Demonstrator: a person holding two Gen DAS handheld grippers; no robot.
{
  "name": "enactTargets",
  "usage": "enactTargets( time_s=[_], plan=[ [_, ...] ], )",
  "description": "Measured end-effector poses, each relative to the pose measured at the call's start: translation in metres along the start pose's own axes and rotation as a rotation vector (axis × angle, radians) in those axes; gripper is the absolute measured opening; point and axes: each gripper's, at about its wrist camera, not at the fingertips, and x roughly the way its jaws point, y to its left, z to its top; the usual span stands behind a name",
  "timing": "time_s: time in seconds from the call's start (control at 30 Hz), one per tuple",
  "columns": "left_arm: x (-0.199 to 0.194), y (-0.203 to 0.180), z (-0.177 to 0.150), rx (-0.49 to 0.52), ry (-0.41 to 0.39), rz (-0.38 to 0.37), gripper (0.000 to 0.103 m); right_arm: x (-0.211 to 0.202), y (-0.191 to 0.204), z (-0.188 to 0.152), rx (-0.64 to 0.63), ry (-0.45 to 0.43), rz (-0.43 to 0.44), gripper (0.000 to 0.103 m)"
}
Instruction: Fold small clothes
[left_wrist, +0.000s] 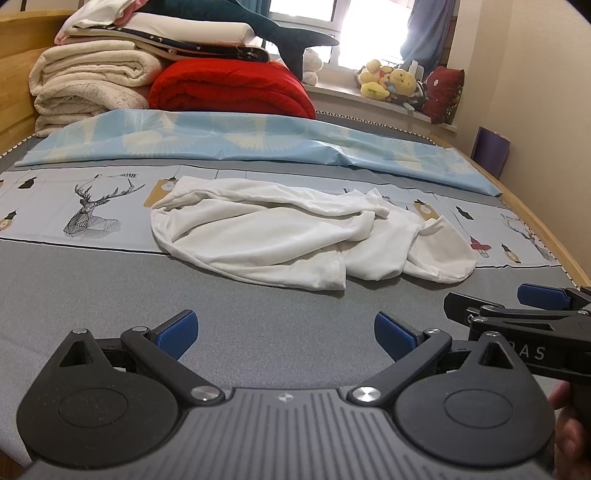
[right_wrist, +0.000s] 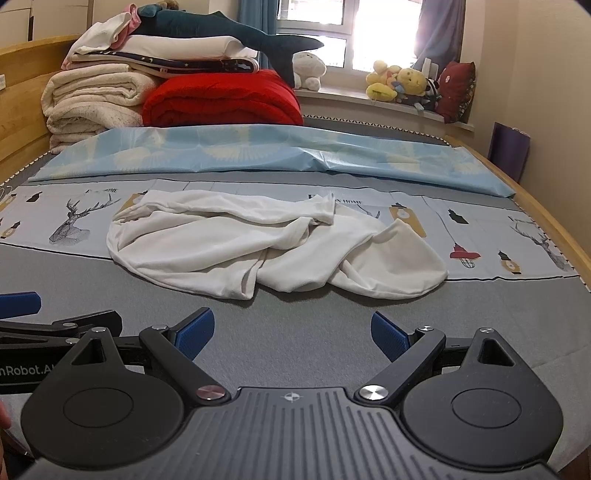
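The bed (left_wrist: 258, 350) is filling both views, with a grey cover near the cameras and a printed sheet (left_wrist: 92, 206) with deer drawings lying across the middle. At the far end, folded blankets (left_wrist: 92, 85) are standing in a pile beside a red quilt (left_wrist: 229, 88).

The white garment (left_wrist: 280, 236) is lying crumpled in the middle of the bed, partly on the printed sheet and partly on the grey cover. It is bunched in loose folds, with no clean edge laid over another, so I judge that the folding is not yet begun: the spreading flat and every fold are still waiting to be done.

The left tongs (left_wrist: 284, 332) are standing wide apart and holding nothing. The right tongs (right_wrist: 291, 332) are also apart and empty. Both are hovering over the grey cover, near the front edge of the garment but not touching it. The two tongs are sitting side by side, the garment lying ahead of them both.
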Motion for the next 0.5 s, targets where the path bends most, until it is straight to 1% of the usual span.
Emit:
enactTargets(
  time_s=[0.5],
  plan=[
    [0.0012, -0.0028, -0.0018, 0.006, -0.001, -0.001, 0.102, 0.001, 0.0008, 0.0004, 0.0, 0.007, -0.001, 0.091]
  ],
)
